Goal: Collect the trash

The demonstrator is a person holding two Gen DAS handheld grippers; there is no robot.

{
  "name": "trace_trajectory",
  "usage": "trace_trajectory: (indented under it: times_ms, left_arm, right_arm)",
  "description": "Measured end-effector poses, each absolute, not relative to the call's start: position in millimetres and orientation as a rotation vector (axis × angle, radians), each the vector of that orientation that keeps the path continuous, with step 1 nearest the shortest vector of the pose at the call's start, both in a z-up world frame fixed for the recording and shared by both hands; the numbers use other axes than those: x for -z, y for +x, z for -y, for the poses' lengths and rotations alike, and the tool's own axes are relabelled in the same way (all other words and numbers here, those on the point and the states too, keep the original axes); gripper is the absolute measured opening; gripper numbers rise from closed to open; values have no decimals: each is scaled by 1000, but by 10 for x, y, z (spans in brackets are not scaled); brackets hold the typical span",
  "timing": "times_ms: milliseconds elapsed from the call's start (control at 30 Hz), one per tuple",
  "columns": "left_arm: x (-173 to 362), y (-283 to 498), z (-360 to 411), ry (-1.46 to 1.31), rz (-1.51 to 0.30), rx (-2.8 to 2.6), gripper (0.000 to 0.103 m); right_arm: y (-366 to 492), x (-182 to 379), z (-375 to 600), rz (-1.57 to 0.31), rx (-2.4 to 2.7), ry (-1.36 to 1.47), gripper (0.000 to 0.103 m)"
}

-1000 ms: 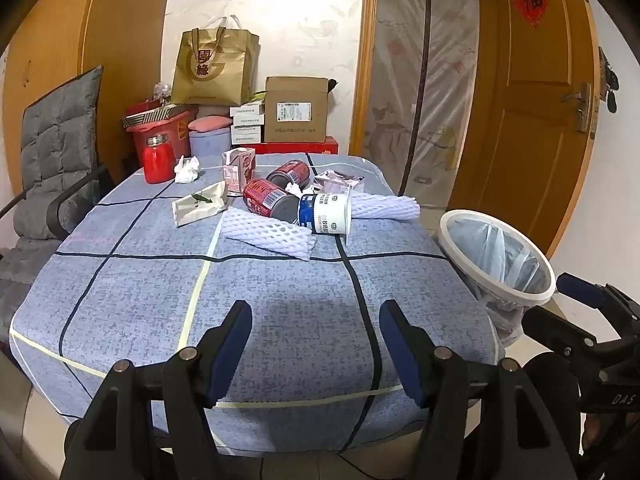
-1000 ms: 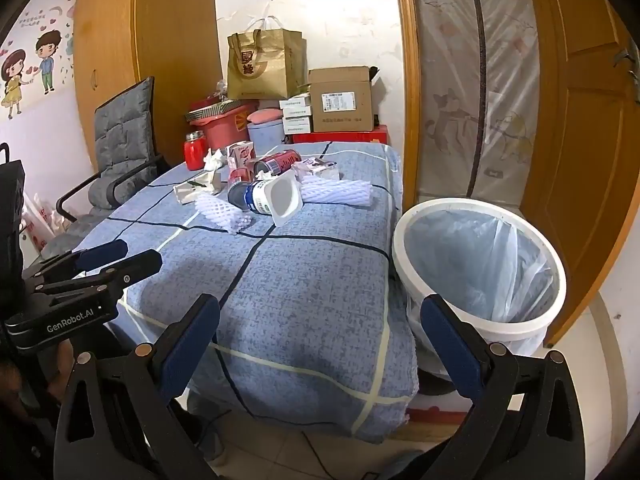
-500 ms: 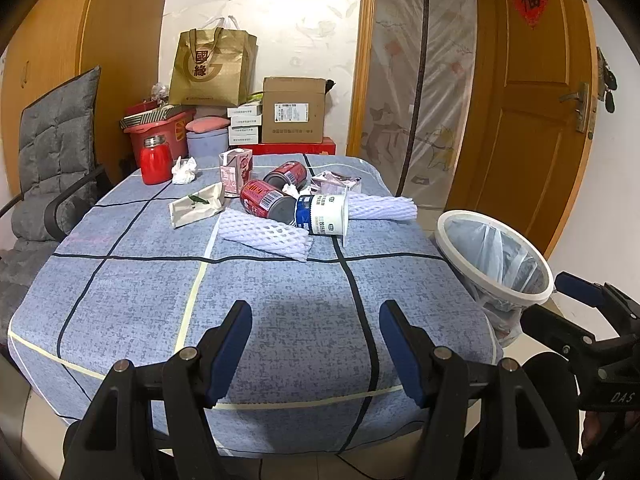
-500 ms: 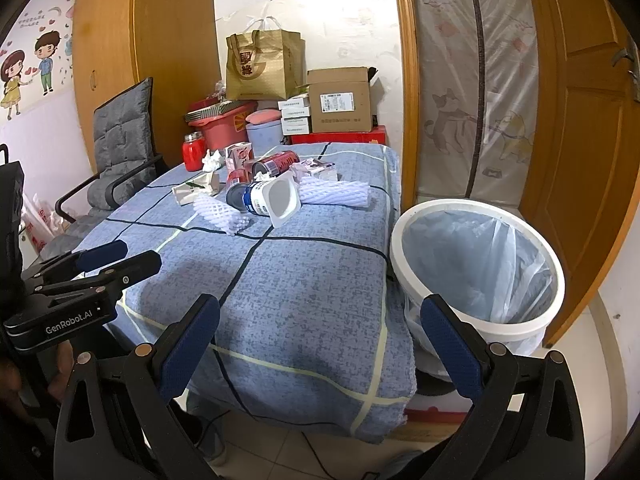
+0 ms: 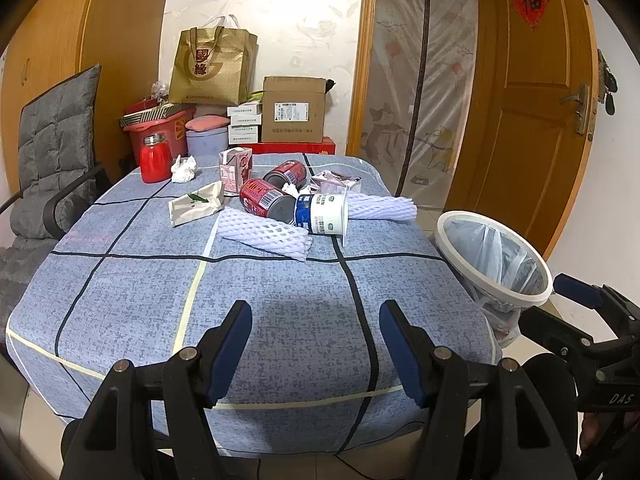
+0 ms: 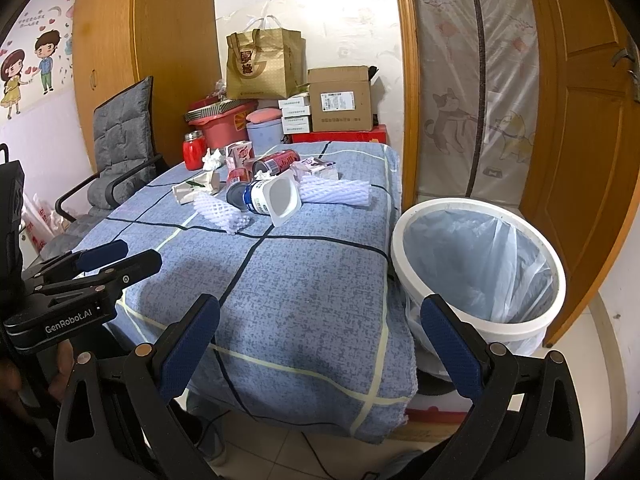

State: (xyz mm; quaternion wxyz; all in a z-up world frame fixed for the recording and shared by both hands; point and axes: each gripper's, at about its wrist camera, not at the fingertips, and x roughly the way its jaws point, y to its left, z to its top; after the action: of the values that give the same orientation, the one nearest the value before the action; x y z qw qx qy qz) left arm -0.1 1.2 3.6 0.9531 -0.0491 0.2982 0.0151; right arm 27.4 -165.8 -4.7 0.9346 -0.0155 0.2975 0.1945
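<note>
Trash lies in a heap at the far middle of the blue checked table: two red cans, a blue-and-white cup on its side, two white foam nets, a small carton, crumpled tissue and wrappers. A white bin with a clear liner stands at the table's right side. My left gripper hovers open over the near table edge, empty. My right gripper hangs open at the near right corner, beside the bin, empty.
A red jar stands at the table's far left. A grey padded chair is at the left. Boxes and a gold paper bag are stacked behind the table. A wooden door is on the right.
Both views have drifted only slightly; the table and trash sit a touch lower and nearer in the left wrist view. Both grippers stay open and empty.
</note>
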Motion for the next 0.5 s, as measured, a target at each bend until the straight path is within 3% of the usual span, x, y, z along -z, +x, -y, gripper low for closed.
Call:
trace_trajectory:
  times_ms: [500]
  left_arm:
    - [-28,-2,-14,-101,-603,-30,66]
  right_arm:
    - [277,46,1653,-609,-398,-33,101]
